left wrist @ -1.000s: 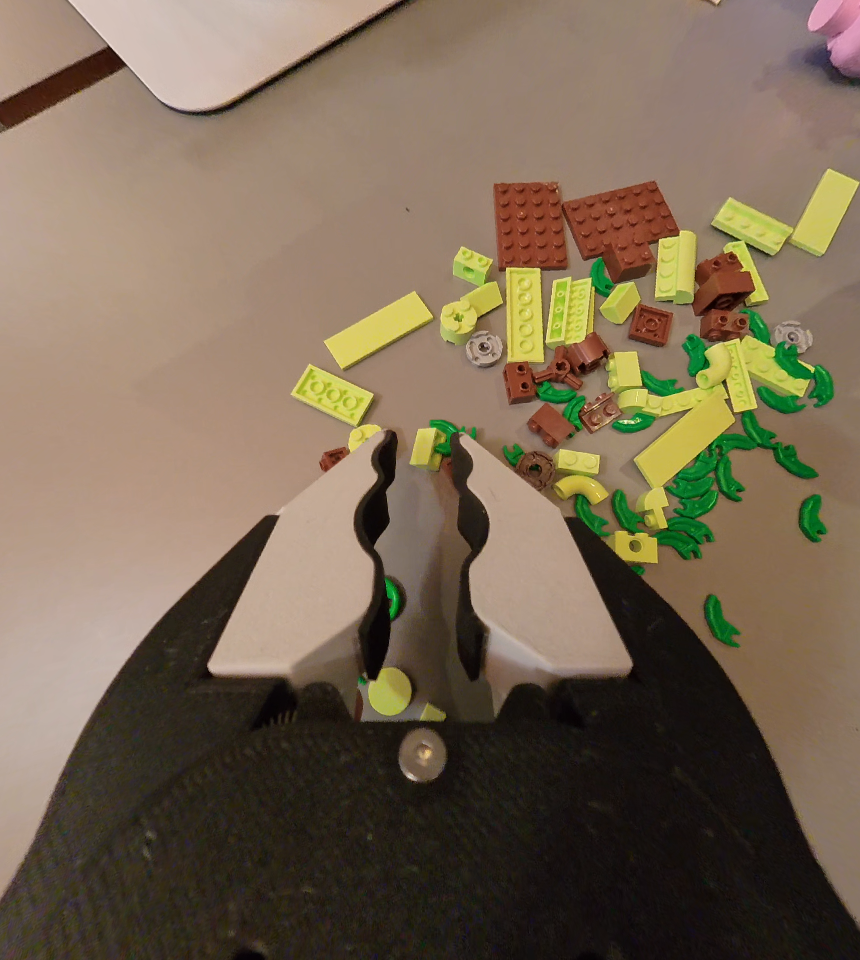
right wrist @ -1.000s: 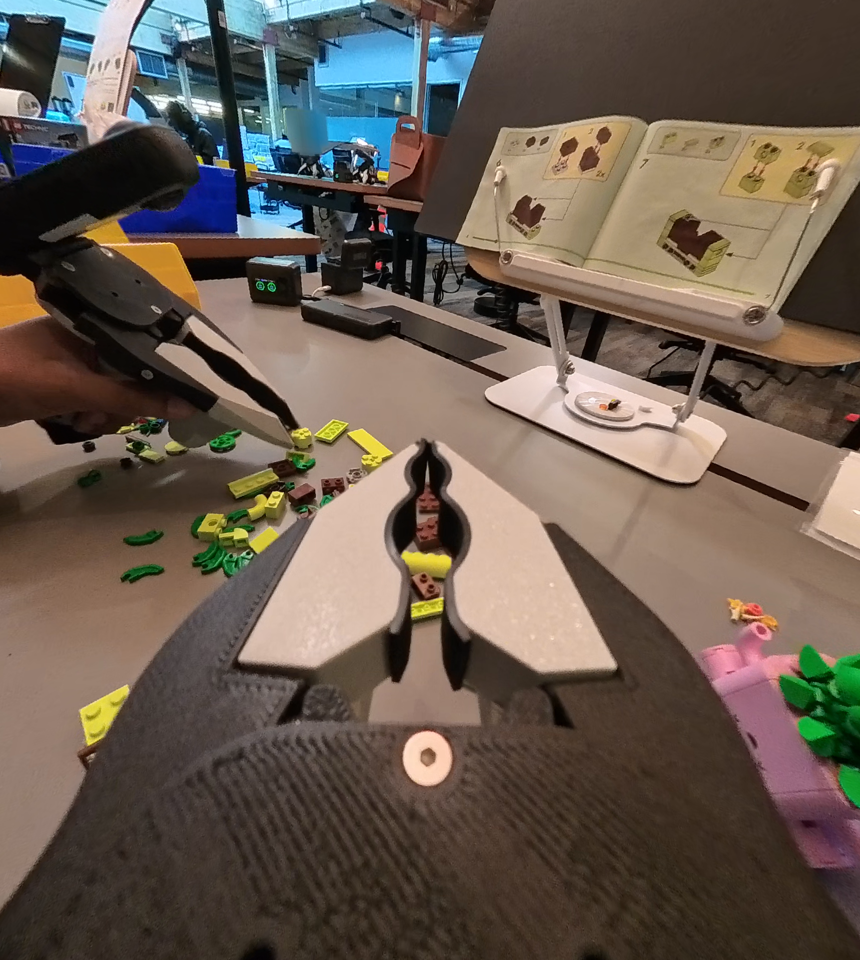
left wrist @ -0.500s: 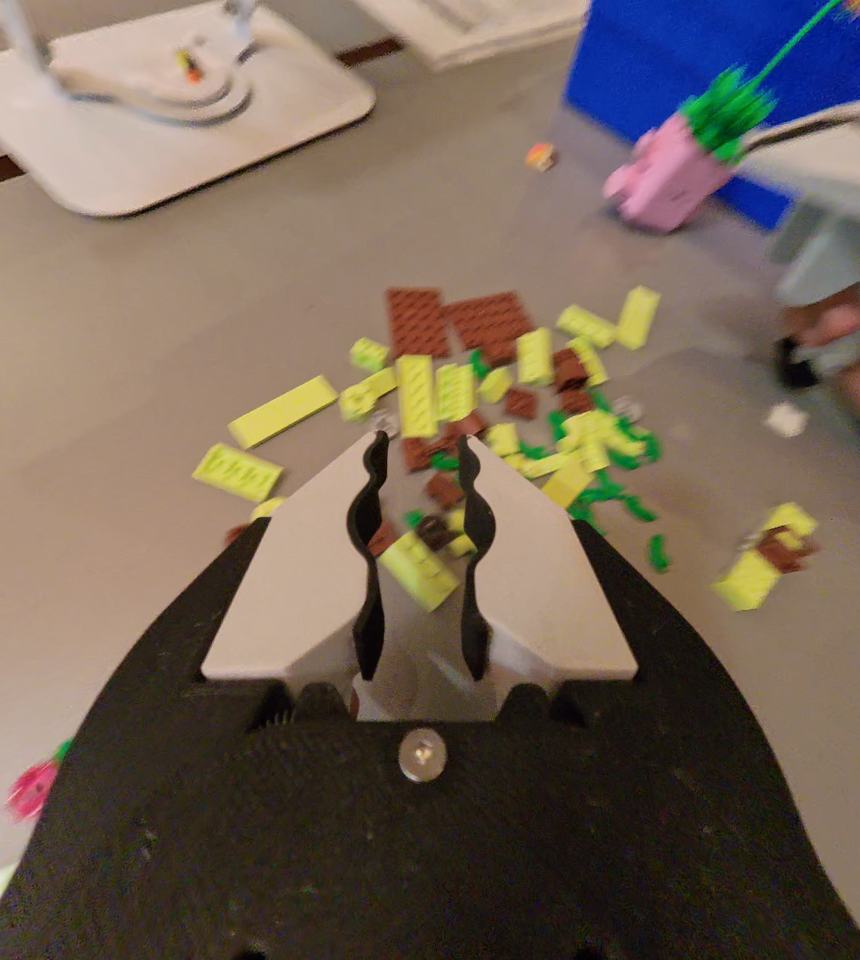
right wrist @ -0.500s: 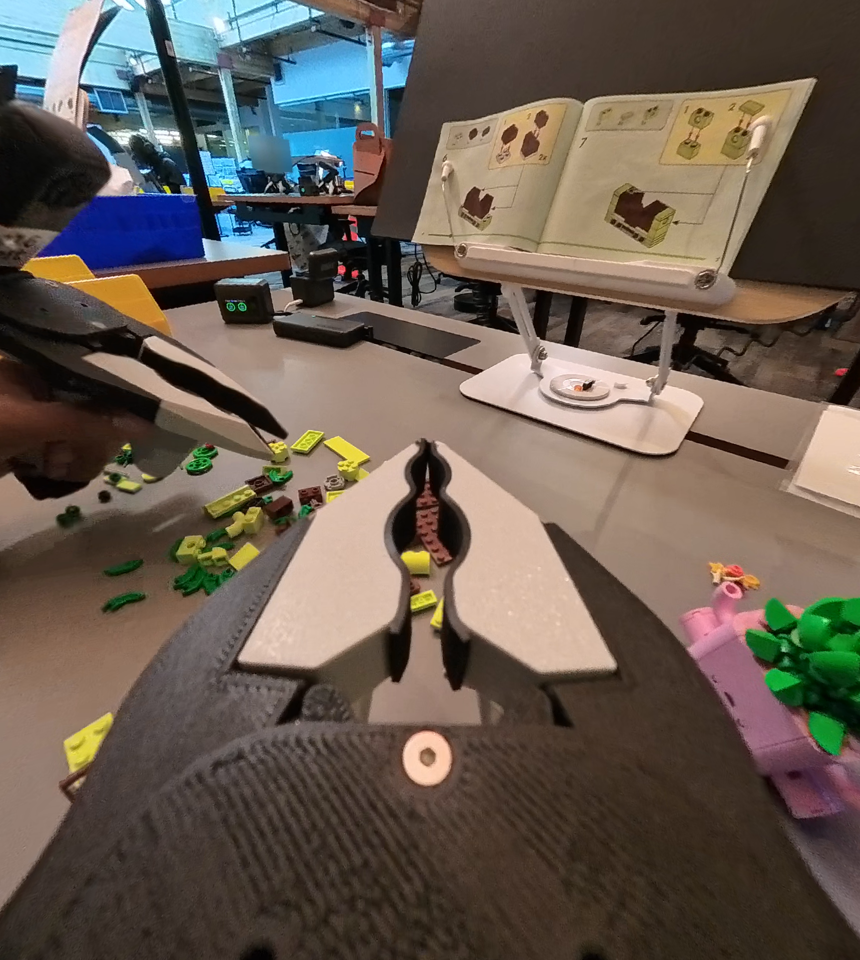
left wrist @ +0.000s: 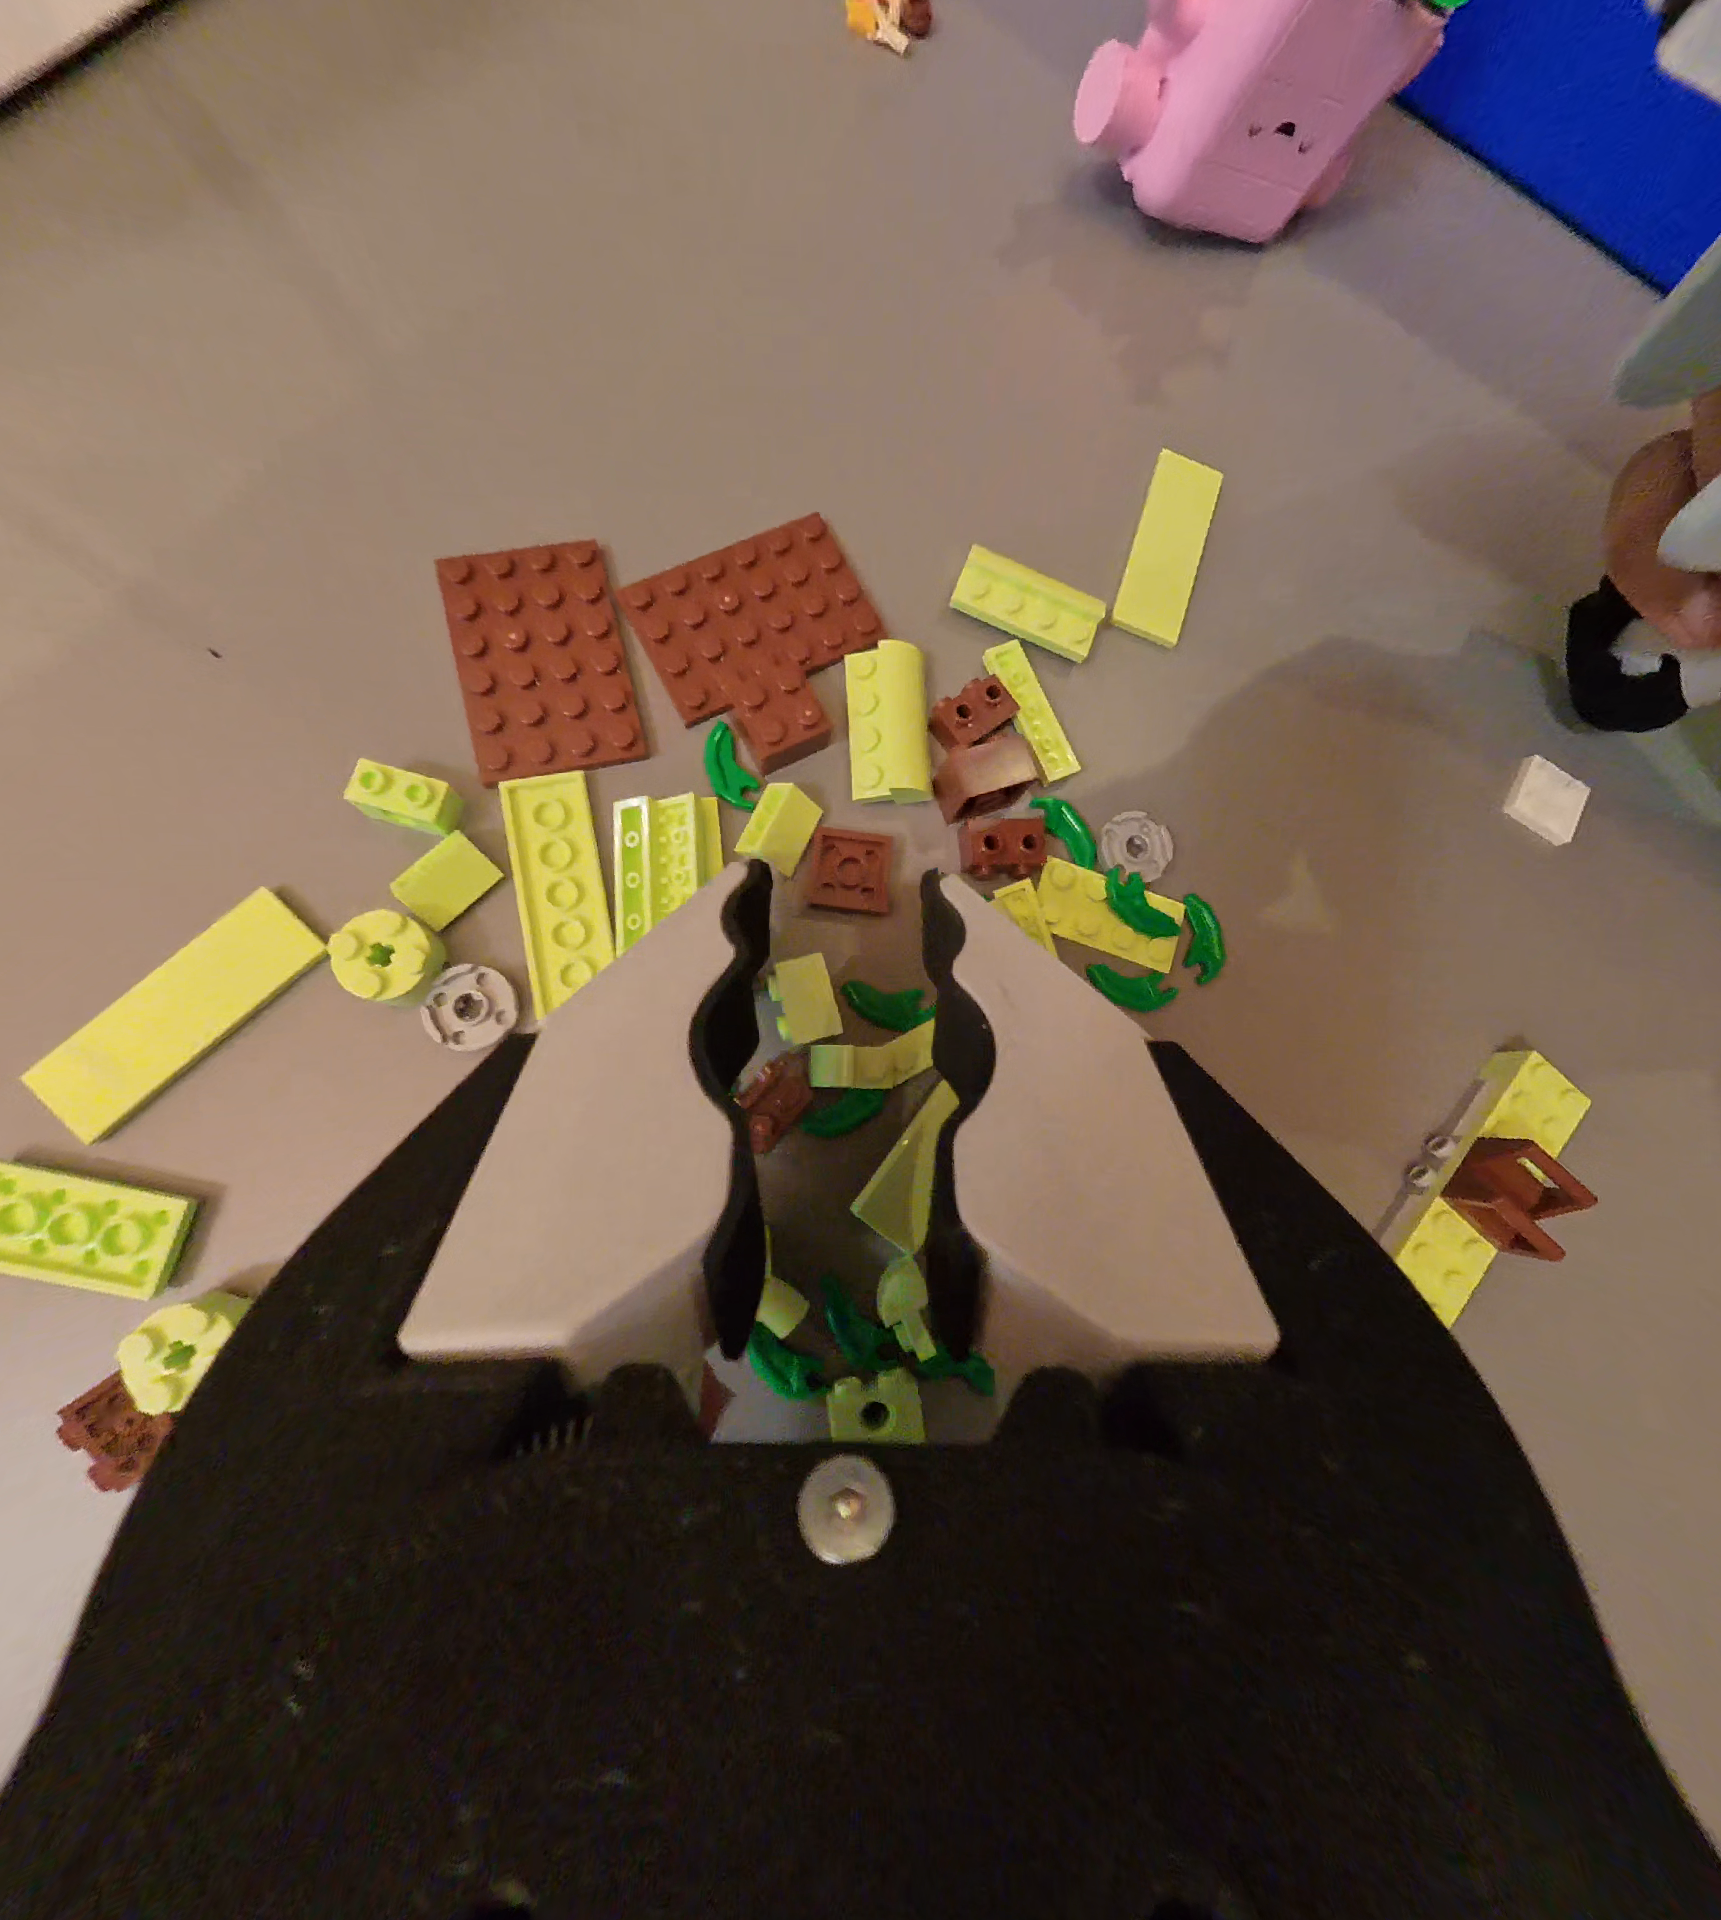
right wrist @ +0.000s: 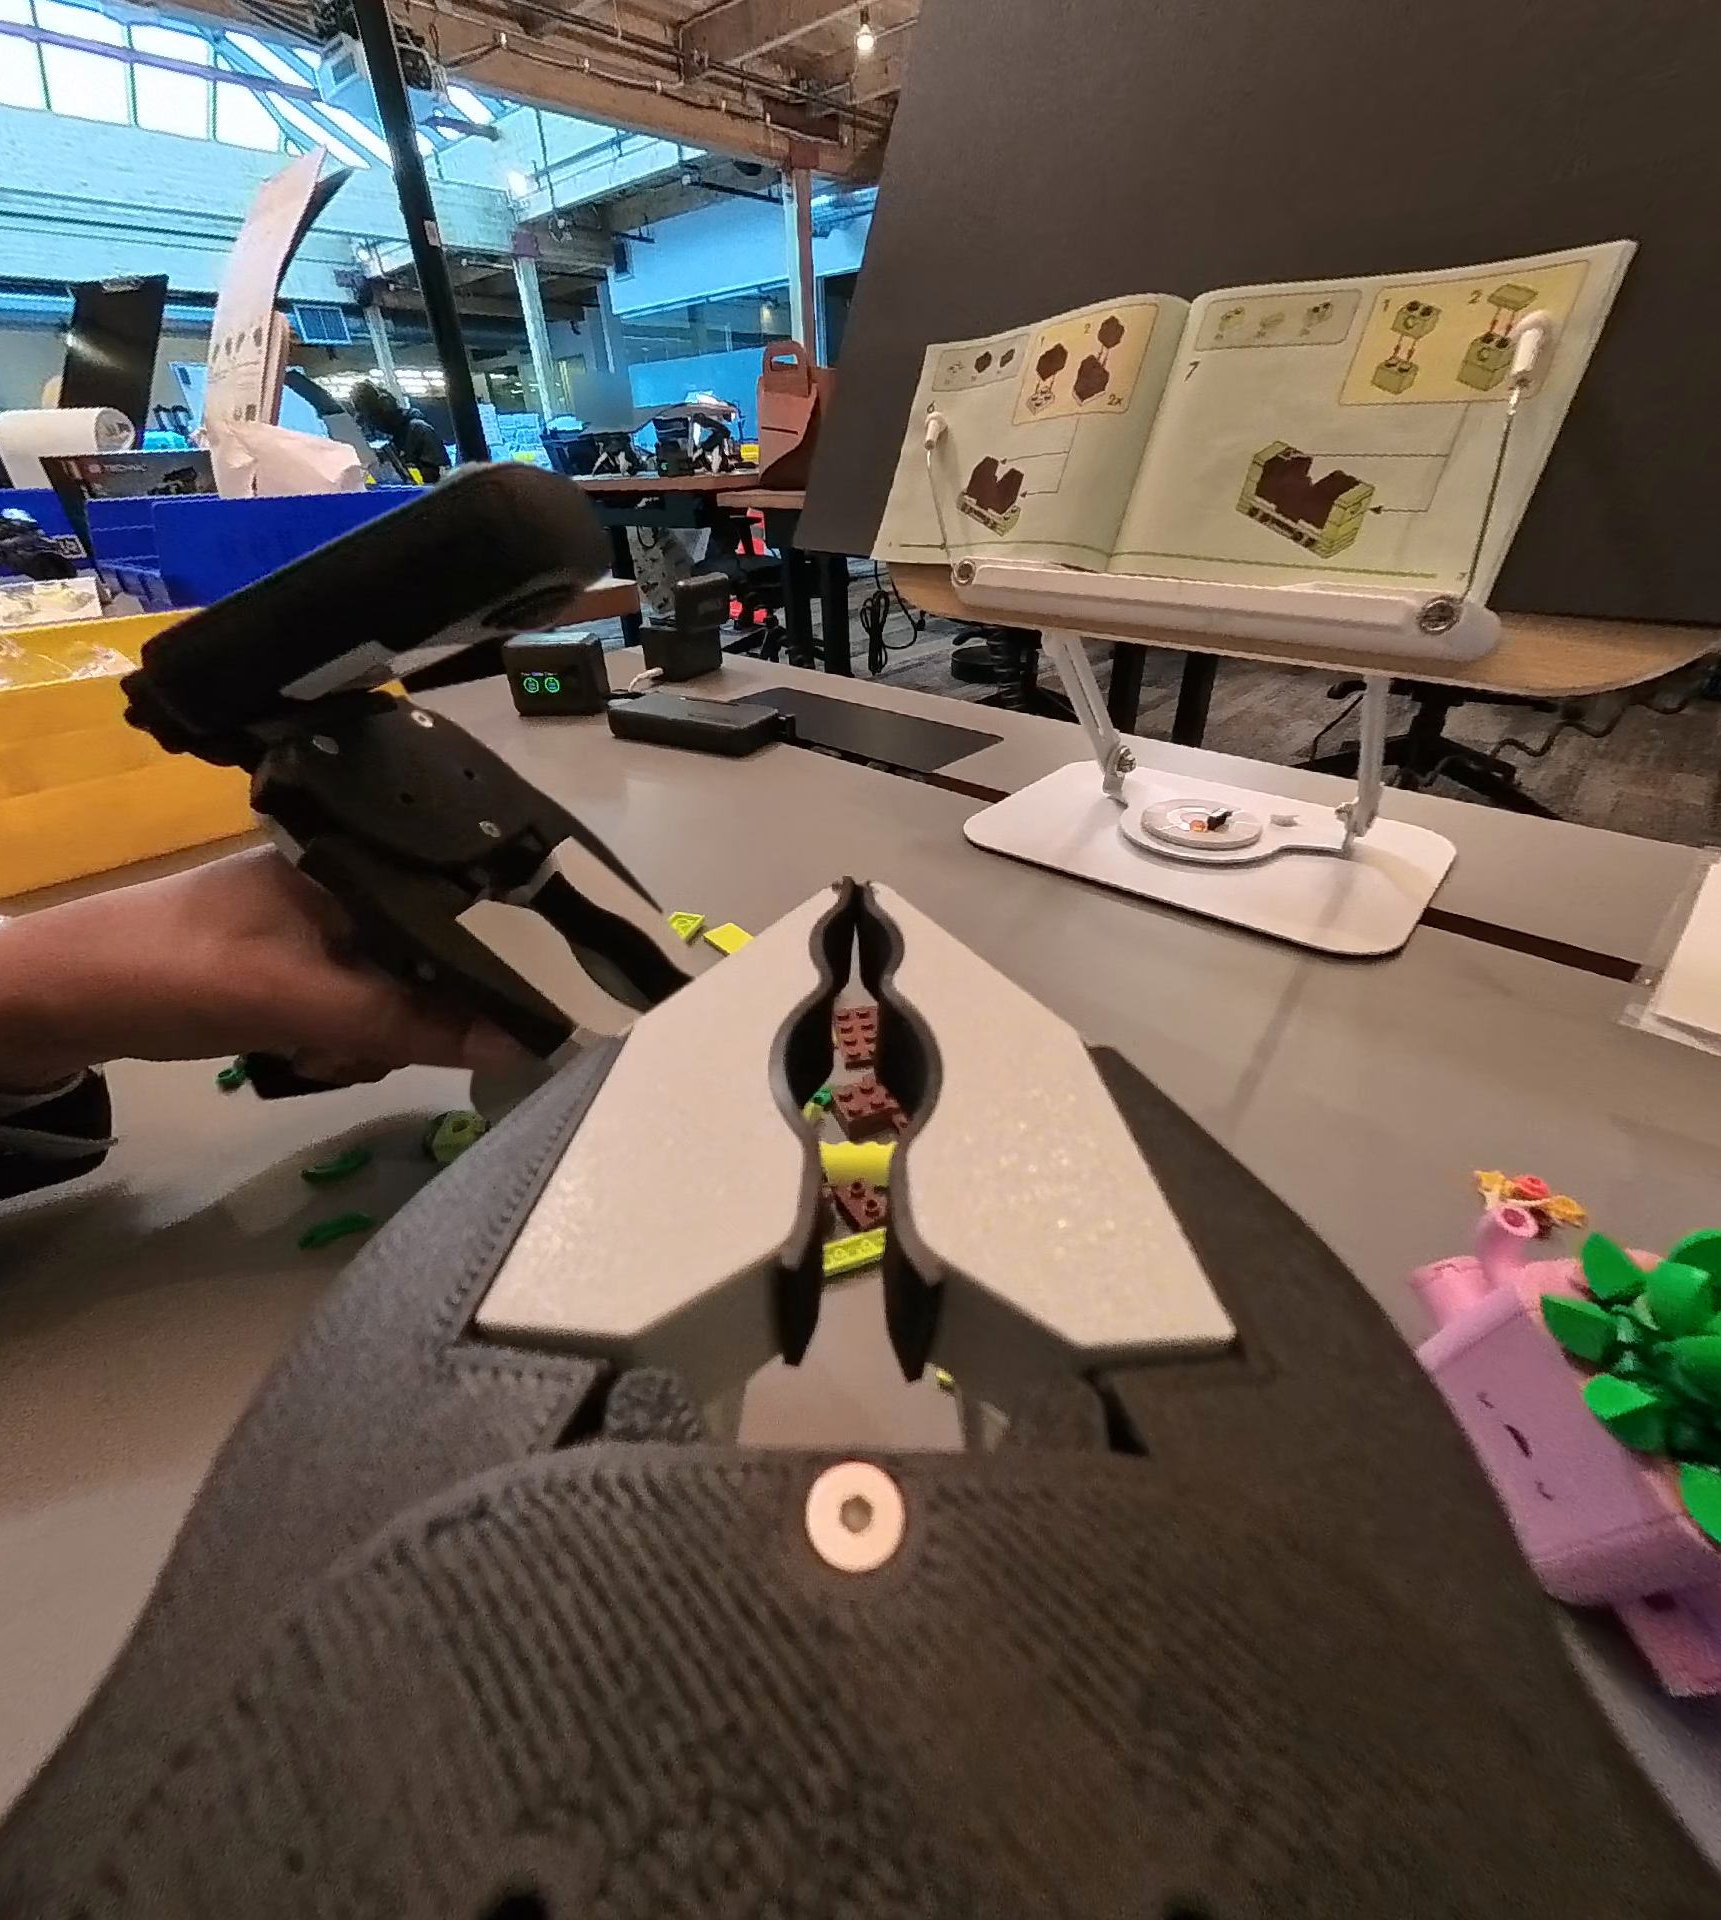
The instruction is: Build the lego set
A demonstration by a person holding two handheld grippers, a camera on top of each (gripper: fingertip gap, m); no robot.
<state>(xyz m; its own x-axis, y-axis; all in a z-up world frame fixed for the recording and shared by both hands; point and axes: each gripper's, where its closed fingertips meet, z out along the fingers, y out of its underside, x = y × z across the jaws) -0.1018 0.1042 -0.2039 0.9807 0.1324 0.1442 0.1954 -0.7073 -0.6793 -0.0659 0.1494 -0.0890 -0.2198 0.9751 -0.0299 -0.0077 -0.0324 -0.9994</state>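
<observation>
Lego pieces (left wrist: 866, 717) lie loose on the grey table (left wrist: 420, 312): brown plates, lime bricks, green leaves. Left gripper (left wrist: 840, 883) hovers over the pile, jaws apart, nothing in them. Right gripper (right wrist: 854, 891) has tips together, empty as far as I can tell. Looks like part-picking for the brown-and-lime block shown in the open manual (right wrist: 1240, 416) on its stand. Next: drop onto one piece, likely the small brown plate (left wrist: 848, 871) just past the tips, without dragging neighbours. Manual shows printed step numbers only; not quoting.
</observation>
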